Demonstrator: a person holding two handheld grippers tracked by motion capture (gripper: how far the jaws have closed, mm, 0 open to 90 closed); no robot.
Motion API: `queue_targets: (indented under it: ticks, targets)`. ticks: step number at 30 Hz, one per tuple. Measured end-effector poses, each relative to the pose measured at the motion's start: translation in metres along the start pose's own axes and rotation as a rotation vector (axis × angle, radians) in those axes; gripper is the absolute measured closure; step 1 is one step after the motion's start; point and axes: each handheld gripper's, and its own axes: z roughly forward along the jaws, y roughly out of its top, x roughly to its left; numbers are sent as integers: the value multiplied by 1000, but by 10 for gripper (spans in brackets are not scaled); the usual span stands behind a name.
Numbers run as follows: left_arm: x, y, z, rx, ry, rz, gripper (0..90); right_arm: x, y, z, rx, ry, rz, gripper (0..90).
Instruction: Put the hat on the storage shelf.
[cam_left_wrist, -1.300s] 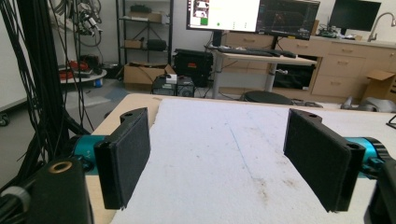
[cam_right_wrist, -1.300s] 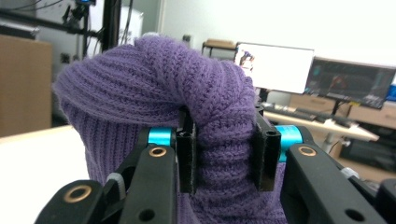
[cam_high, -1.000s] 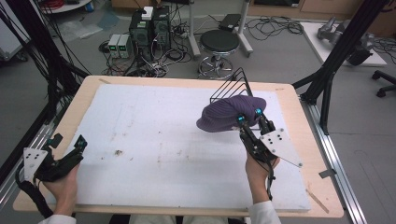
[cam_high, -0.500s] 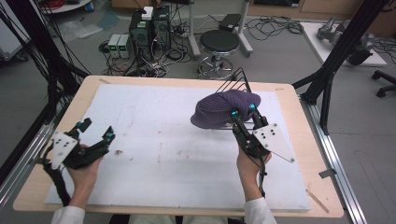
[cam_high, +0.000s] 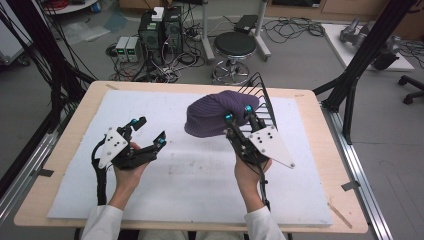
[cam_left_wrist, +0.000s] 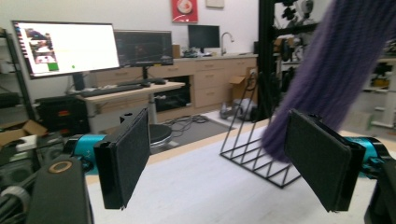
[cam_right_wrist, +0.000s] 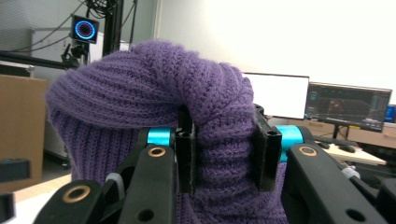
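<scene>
Hovering low over the white surface (cam_high: 75, 150) at the left, left claw (cam_high: 148, 131) gaping wide, pads (cam_left_wrist: 126, 156) well apart with nothing between them, pointing rightward toward the hat; looking along those open jaws in the left gripper view, catching a purple knit edge hanging just past the far pad, and the wire rack (cam_left_wrist: 254, 156) standing beyond on the surface; moving to the middle, purple knit hat (cam_high: 216, 115) being carried above the surface, bunched and drooping, close in front of the black wire rack (cam_high: 260, 97) at the far right part of the surface; further right, right claw (cam_high: 235, 113) clenched on a thick fold of the hat (cam_right_wrist: 154, 93), ribbing squeezed between both pads in the right gripper view, rest of the knit bulging over and around the jaws; judging the step in hand: holding the hat aloft with one side while bringing the free side in for a second grip; next move probably calling for sliding the open left claw onto the loose hanging edge, closing only once knit sits between the pads, keeping clear of the rack wires; risk, as a guess: soft knit slipping aside and the pads shutting on air.
</scene>
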Motion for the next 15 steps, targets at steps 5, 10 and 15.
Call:
queue_targets:
  ticks: [5,10,15]
  targets:
    - [-2,-1,4,3,-46,-23,221,9,0,6,-2,13,7,681]
    - [-4,-3,8,6,-90,-22,226,20,1,14,3,37,15,682]
    - [-10,-4,11,7,-103,11,232,34,4,20,3,78,14,682]
